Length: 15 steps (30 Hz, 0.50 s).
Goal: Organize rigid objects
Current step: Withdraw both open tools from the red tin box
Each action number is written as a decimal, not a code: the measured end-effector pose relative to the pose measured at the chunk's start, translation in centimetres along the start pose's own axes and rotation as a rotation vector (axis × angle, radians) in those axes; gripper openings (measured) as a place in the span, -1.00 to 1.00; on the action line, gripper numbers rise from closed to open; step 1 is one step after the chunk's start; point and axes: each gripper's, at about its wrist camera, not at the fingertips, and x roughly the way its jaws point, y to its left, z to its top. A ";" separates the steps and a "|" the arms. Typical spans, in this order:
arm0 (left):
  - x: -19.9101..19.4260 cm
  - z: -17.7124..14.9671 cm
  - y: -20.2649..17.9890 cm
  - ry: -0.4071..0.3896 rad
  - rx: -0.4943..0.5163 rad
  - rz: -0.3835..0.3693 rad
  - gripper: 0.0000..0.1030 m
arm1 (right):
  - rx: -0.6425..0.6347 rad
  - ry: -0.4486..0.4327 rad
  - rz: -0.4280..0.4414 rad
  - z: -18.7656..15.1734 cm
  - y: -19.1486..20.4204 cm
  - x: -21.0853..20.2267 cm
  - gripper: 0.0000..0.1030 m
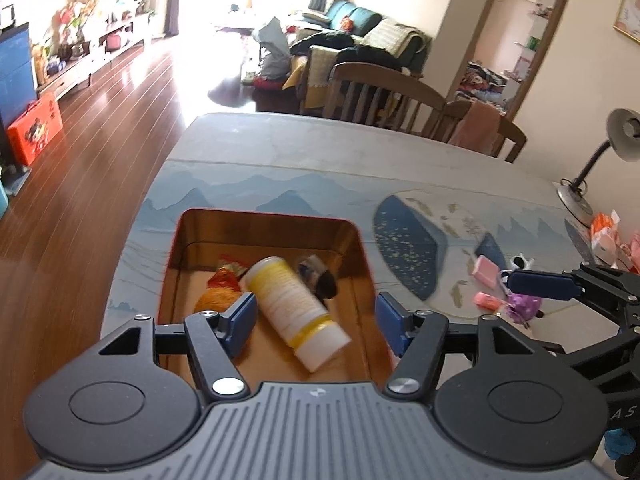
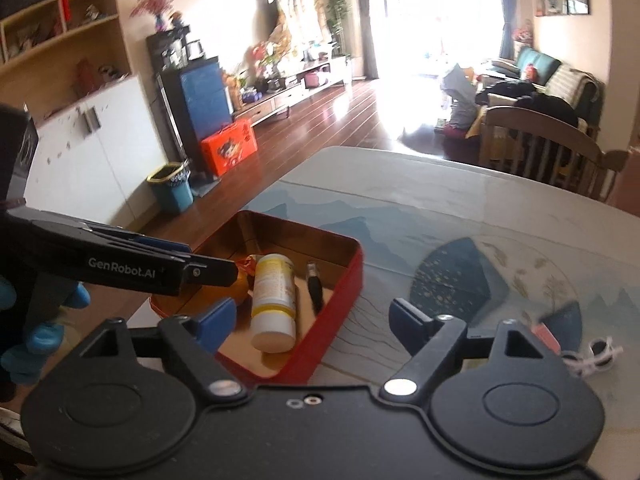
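Note:
A red tin box [image 1: 264,216] [image 2: 340,280] with a gold inside stands on the table. In it lie a white and yellow bottle [image 1: 294,306] [image 2: 274,300], a small dark object [image 1: 320,280] [image 2: 314,286] and an orange and red packet [image 1: 220,292] [image 2: 246,264]. My left gripper [image 1: 316,318] hangs open above the box, nothing between its blue pads. My right gripper [image 2: 312,322] is open over the box's right wall, also empty; it shows at the right edge of the left wrist view [image 1: 560,286]. Loose on the table lie a pink block [image 1: 486,270], a pink piece [image 1: 486,300], a purple thing [image 1: 522,306] and a white and black toy [image 2: 600,354].
A desk lamp [image 1: 600,160] and orange packets [image 1: 608,232] stand at the table's right side. Wooden chairs [image 1: 384,96] line the far edge. The table's left edge drops to a wooden floor [image 1: 100,152]. A gloved hand [image 2: 44,336] holds the left gripper.

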 end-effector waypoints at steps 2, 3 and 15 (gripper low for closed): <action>-0.3 -0.1 -0.8 -0.010 0.014 -0.010 0.35 | 0.024 -0.014 -0.013 -0.5 -0.7 -0.9 0.73; -0.4 -0.1 -1.3 -0.015 0.023 -0.015 0.37 | 0.036 -0.020 -0.020 -0.8 -1.1 -1.4 0.75; -0.1 -0.4 -7.3 -0.051 0.090 -0.068 0.59 | 0.159 -0.049 -0.134 -4.3 -6.7 -5.7 0.99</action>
